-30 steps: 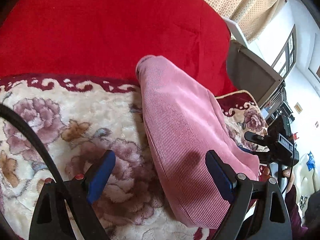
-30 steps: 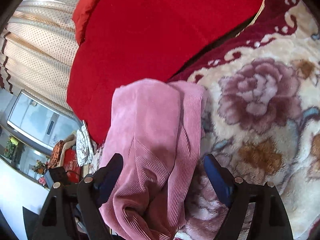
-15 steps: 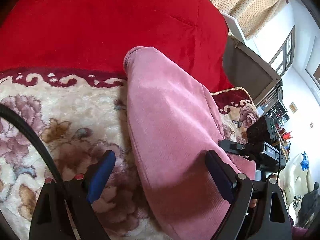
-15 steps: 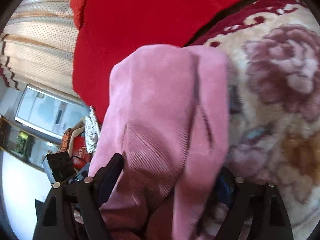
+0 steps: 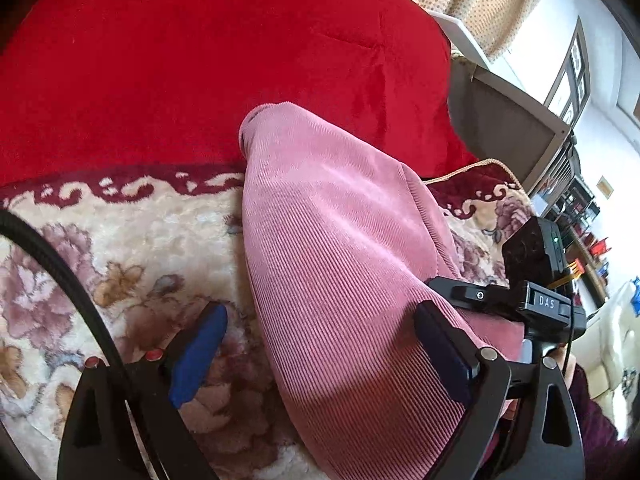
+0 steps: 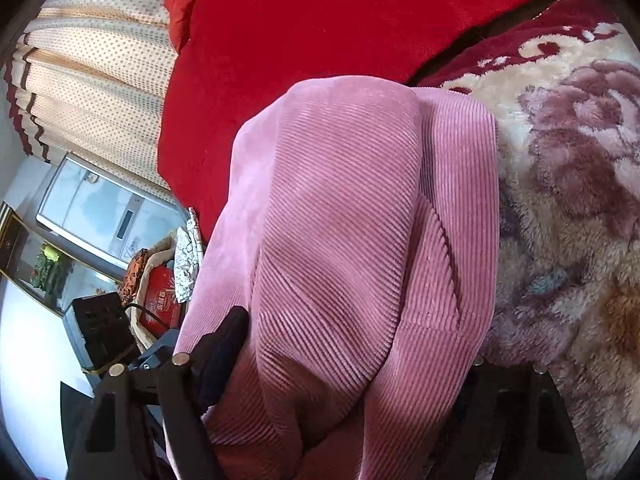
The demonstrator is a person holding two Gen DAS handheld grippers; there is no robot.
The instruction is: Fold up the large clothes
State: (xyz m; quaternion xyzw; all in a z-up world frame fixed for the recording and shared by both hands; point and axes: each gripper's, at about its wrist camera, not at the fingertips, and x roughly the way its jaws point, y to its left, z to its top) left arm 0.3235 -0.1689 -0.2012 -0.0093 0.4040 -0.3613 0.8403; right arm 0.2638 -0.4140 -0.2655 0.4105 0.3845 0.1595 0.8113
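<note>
Your left gripper [image 5: 320, 348] hovers with its fingers [image 5: 198, 350] spread wide, one blue pad over the flowered blanket [image 5: 120, 248] and the other above the pink corduroy garment [image 5: 344, 264], neither pressing on the cloth. The garment lies folded lengthwise on the blanket, its far end reaching the red bedcover [image 5: 200, 60]. Your right gripper [image 6: 340, 360] straddles the near end of the same garment [image 6: 352, 240]; its fingers [image 6: 224, 352] are drawing together with the cloth bunched between them, the right-hand one hidden under the fabric. Spotted curtains [image 6: 100, 60] hang beyond the bed.
</note>
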